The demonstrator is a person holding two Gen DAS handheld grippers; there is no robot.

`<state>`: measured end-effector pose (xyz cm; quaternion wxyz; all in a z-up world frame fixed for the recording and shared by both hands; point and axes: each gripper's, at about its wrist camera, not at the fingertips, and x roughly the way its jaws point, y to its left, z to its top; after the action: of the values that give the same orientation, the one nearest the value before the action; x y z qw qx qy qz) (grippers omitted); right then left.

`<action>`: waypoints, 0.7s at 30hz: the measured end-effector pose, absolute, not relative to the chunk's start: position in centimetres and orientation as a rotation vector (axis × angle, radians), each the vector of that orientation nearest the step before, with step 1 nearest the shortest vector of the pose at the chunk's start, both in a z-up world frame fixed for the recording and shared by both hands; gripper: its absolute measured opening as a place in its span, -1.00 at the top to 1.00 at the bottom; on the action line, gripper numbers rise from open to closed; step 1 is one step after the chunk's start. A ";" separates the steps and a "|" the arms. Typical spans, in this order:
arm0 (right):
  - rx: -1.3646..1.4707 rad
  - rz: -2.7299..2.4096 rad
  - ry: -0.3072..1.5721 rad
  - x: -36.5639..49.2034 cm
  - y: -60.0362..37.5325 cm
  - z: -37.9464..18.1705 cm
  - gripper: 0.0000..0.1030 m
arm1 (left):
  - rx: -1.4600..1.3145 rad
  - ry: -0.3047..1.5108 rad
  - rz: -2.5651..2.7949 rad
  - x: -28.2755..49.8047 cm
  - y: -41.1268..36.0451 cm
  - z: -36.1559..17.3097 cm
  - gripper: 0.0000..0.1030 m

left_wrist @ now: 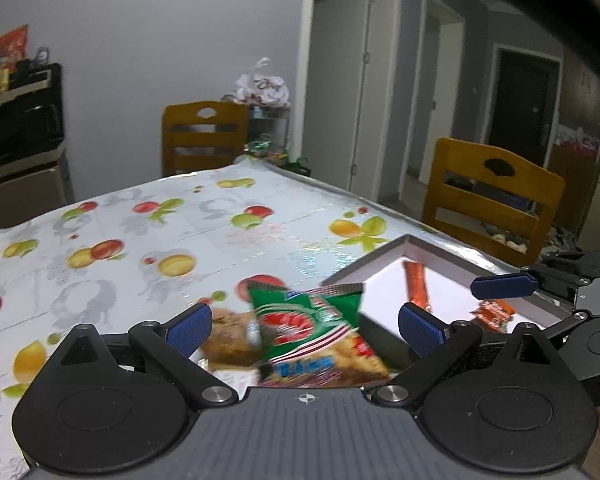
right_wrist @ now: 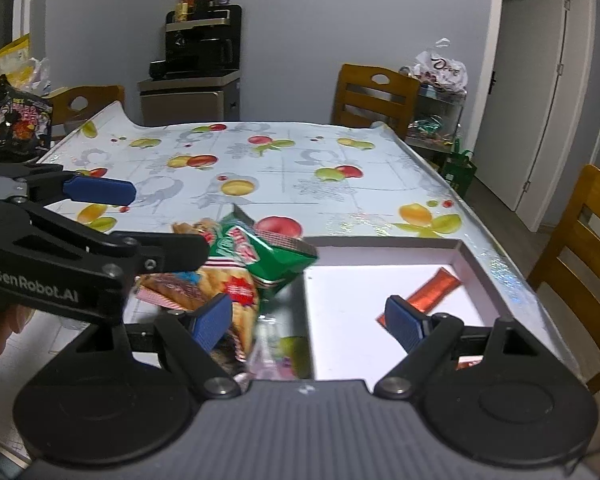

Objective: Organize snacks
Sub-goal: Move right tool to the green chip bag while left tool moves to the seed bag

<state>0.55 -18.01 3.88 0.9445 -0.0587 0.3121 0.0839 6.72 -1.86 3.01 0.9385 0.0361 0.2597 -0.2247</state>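
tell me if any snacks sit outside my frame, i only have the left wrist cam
observer: yes, a black snack bag stands at the far left, by the edge of the table.
operator: right gripper holding anything
observer: no, the right gripper is open, its fingers either side of the box wall.
operator: anything near the green bag i can't see
observer: a pale, blurred packet lies just outside that wall, nearer than the green bag.
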 end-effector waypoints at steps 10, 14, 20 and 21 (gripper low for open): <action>-0.159 0.238 0.637 0.9 -15.5 3.2 -0.64 | 0.064 0.518 -0.338 4.9 3.0 2.3 -0.97; -0.163 0.255 0.640 1.0 -15.0 2.9 -0.64 | 0.071 0.533 -0.316 4.1 4.4 1.7 -0.97; -0.162 0.274 0.648 1.4 -14.4 2.3 -0.64 | 0.059 0.577 -0.281 3.6 6.2 0.0 -0.98; -0.154 0.276 0.650 1.6 -14.3 2.2 -0.64 | 0.046 0.592 -0.271 3.8 6.5 -0.3 -0.98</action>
<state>1.58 -14.25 2.24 0.9353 -0.0754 0.3182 0.1349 3.76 6.52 -0.31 0.9473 0.0227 0.2907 -0.1330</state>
